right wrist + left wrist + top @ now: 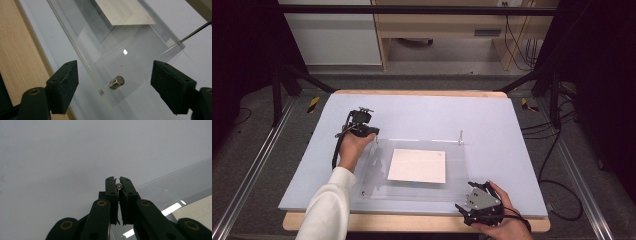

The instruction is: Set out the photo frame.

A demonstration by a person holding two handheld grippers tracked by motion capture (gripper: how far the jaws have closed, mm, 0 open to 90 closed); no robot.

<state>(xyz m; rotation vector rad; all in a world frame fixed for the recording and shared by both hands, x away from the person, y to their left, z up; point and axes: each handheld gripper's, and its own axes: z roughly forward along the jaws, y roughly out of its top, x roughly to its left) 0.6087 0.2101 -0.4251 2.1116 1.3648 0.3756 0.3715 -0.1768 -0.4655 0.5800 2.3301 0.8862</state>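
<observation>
With the clear acrylic sheet (412, 170) lying flat on the pale blue mat (422, 115) that covers the counter (412, 222), a white paper card (417, 165) sits under or inside it, roughly central; left gripper (373, 134) sits at the sheet's far left corner, jaws closed tight on a small silver standoff pin (119, 186), the round pin head visible between the jaw tips in the left gripper view; a second thin metal pin (460, 136) stands upright at the far right corner; right gripper (476, 189) is at the near right corner, held just above the counter edge; in the right gripper view its jaws stand wide apart, nothing between the pads, and a short silver standoff cap (117, 82) sits at the sheet's corner between the jaws and further on, untouched; another small fitting (362, 192) shows at the near left corner; person's left sleeve (328, 210) is white.
</observation>
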